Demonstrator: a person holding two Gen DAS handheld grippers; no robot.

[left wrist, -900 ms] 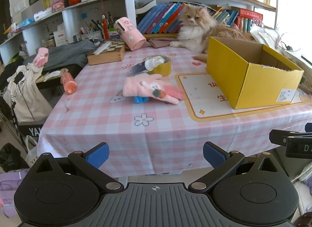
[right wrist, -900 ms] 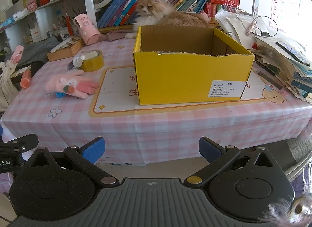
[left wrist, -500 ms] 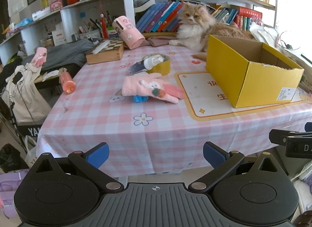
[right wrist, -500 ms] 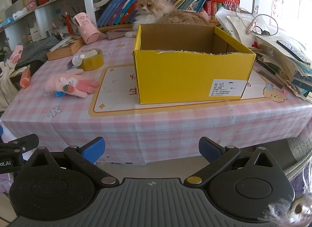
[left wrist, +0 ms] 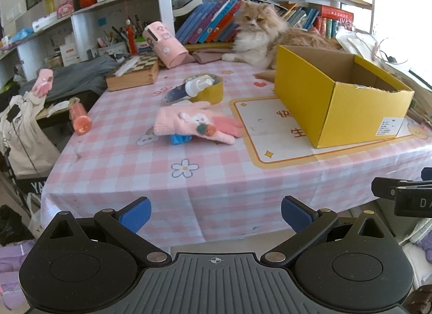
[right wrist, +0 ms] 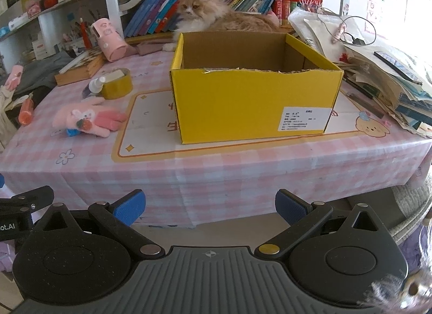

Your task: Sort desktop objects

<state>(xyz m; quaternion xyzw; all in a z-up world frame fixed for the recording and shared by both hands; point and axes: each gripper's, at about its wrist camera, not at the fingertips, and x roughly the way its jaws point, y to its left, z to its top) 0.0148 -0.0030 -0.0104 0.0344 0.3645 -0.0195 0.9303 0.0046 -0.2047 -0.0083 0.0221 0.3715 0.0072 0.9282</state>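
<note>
An open yellow cardboard box (left wrist: 348,108) (right wrist: 251,103) stands on the pink checked tablecloth (left wrist: 210,168). Left of it lies a pink glove (left wrist: 194,123) (right wrist: 89,119) over a small blue object (left wrist: 179,139). Behind the glove a spray bottle (left wrist: 189,88) rests on a roll of yellow tape (left wrist: 210,92) (right wrist: 117,87). An orange tube (left wrist: 79,121) lies near the left table edge. My left gripper (left wrist: 214,212) and my right gripper (right wrist: 209,207) both hang open before the table's front edge, with nothing between the fingers.
A fluffy cat (left wrist: 259,36) (right wrist: 210,14) lies behind the box. A wooden chessboard box (left wrist: 133,73) and a tipped pink holder (left wrist: 164,44) sit at the back left. Stacked papers and books (right wrist: 386,76) crowd the right side. Shelves with books rise behind.
Both views have shifted only slightly; the table scene sits a touch lower in the left wrist view. No object has moved, and both grippers have stayed open.
</note>
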